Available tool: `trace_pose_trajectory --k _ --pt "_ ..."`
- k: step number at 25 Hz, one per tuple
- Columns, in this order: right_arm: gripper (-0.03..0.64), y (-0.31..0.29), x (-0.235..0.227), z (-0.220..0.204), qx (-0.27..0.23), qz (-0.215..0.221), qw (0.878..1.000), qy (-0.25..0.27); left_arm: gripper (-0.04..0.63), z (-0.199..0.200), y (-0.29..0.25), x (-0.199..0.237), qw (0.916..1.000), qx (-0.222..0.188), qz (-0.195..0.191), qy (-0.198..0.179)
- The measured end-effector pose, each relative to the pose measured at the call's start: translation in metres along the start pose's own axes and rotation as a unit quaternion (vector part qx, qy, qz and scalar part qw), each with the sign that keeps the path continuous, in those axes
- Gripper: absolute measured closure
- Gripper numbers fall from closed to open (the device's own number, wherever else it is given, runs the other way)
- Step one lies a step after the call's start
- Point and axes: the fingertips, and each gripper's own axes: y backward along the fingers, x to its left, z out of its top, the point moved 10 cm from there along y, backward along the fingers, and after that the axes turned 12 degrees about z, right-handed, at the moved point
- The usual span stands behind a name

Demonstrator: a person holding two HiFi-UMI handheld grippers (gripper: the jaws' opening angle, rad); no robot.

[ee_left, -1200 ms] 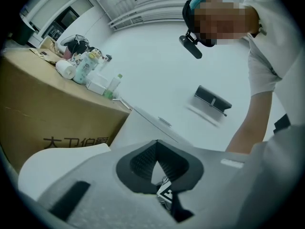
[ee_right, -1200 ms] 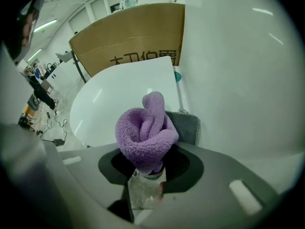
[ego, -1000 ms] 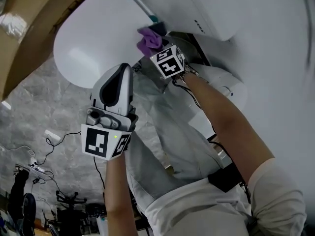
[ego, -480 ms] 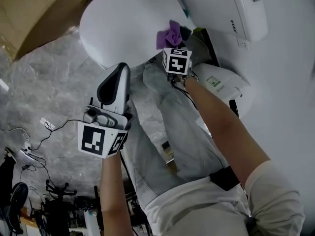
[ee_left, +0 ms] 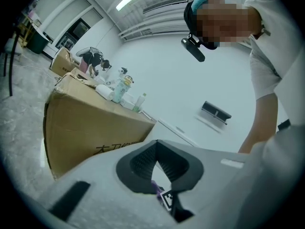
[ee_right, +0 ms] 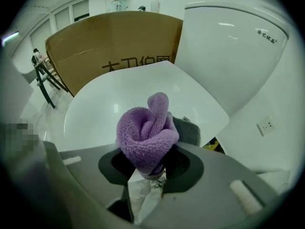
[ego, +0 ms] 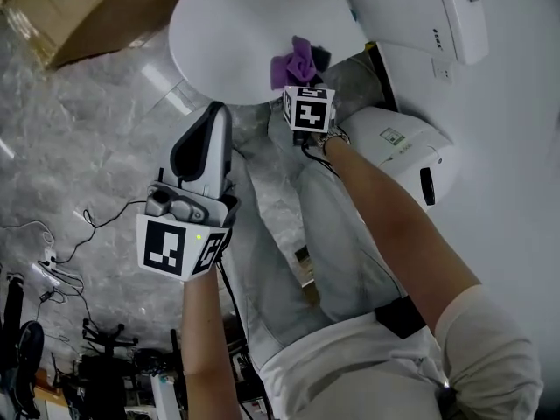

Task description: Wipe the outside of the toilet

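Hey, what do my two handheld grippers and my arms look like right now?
The left gripper is a light grey shell with black ribbed jaw pads; the right gripper has the same build. Each carries a white cube with black square markers, the left one showing a small green light. A thin black cable runs at the right wrist. White short sleeve; forearms bare.

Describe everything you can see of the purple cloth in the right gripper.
The purple cloth is a fluffy, terry-looking fabric, bunched into a loose rolled knot. The right gripper is shut on its lower end, so the bundle stands up past the jaws. It is held in front of the toilet's closed white lid; whether it touches the lid cannot be told. A grey fabric piece sits behind it.
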Motion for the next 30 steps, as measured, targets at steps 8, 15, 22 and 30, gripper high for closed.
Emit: trace_pose_trajectory --k 8,15,22,30 --pt "0.477 0.002 0.042 -0.020 0.015 0.011 1.000 0.003 0.591 -0.004 0.045 0.022 1.0000 0.000 0.001 0.000" --pt "0.479 0.001 0.085 -0.030 0.040 0.016 0.999 0.031 0.591 -0.001 0.087 0.045 0.9996 -0.018 0.020 0.004" --pt "0.477 -0.010 0.138 -0.023 0.057 0.069 0.993 0.073 0.591 -0.001 0.124 0.067 0.9978 -0.038 0.053 0.013" --pt "0.474 -0.032 0.211 -0.003 0.088 0.132 0.967 0.201 0.591 -0.010 0.130 0.080 0.9975 -0.030 0.061 0.020"
